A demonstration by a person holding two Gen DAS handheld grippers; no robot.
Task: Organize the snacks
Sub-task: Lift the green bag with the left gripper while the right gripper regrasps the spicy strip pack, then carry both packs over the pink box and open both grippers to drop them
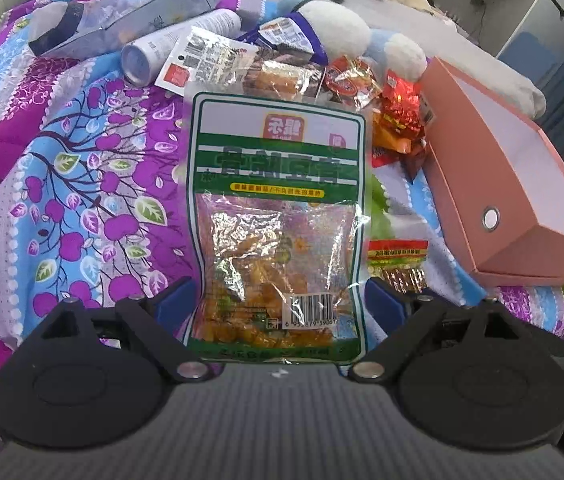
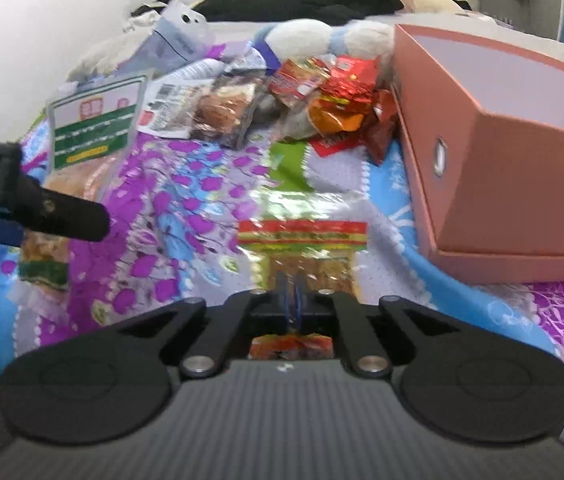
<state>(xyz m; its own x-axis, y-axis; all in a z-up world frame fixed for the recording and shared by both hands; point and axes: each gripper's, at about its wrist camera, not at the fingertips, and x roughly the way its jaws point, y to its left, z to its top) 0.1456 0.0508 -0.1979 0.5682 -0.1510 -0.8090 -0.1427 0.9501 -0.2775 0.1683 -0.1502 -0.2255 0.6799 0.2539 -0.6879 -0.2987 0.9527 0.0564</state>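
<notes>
Left claw point(image 1: 278, 300) spread wide, blue pads either side of the green bag point(image 1: 276, 216), clear of its edges; the bag is flat crinkled plastic with a green-and-white label, red logo, yellow strip of small print, a clear window on orange-yellow pieces, a barcode at lower right; its Chinese lettering is not legible. Right claw point(image 2: 292, 300) pinched nearly closed on the red-band bag point(image 2: 302, 252); glossy clear film, red, yellow and green header, brown strips inside; print blurred. Both bags lie on the bed's quilt point(image 1: 74, 168); soft cloth, purple tree and leaf print on blue and white. Pink box point(image 2: 502, 152) to the right, rigid card, open top, round metal grommet in its end wall. Foil packets point(image 2: 330, 96), red and orange, heaped just beside the box.
</notes>
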